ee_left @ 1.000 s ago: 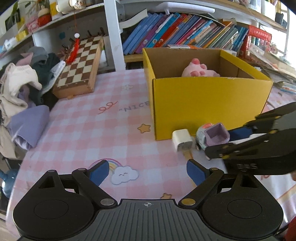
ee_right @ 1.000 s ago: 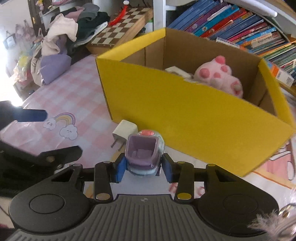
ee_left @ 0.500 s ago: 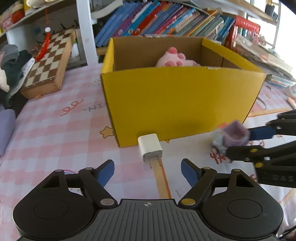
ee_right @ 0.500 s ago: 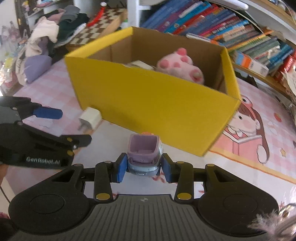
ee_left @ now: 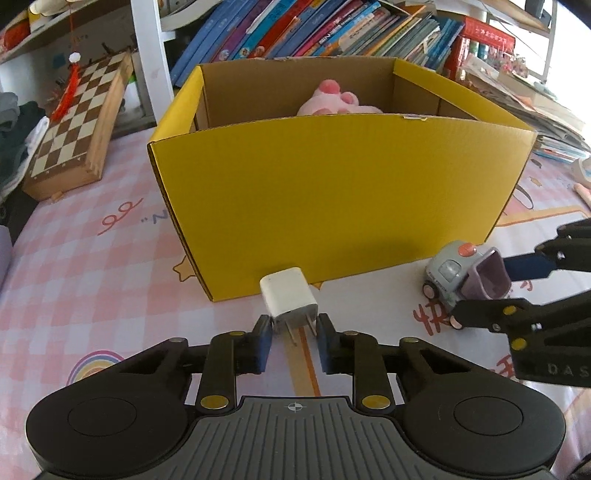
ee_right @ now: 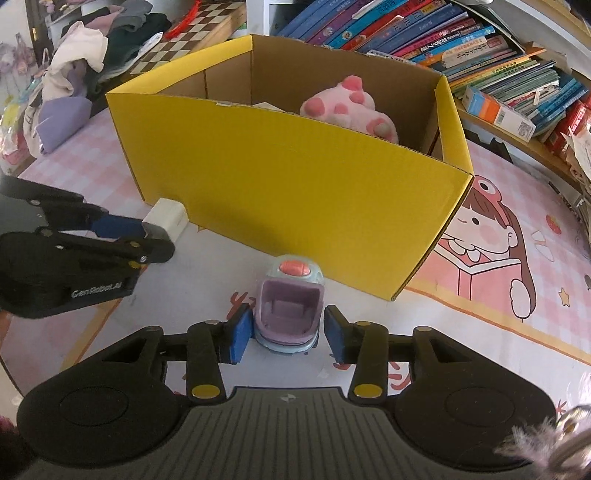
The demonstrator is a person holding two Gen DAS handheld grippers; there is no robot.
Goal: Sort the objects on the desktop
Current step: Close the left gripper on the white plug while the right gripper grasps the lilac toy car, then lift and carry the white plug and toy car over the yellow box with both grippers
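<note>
Left tongs (ee_left: 291, 338) straddle the white charger (ee_left: 289, 300), not visibly clamped. Right tongs (ee_right: 289, 334) bracket the toy truck (ee_right: 290, 308), gaps showing. Likely next: close, lift into the yellow box (ee_left: 332, 192).

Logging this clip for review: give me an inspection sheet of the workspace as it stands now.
Surface: table under a pink checked cartoon mat.
Job's things: yellow box, open, with a pink plush toy inside; white charger plug and toy truck on the mat in front of it.
Clutter: chessboard and a pile of clothes to the far left of the box.
Grippers: left claw brackets the plug's prongs, small gaps visible; right claw flanks the truck, gaps on both sides.
Cables: nothing seen.
Surroundings: bookshelf behind the box.
</note>
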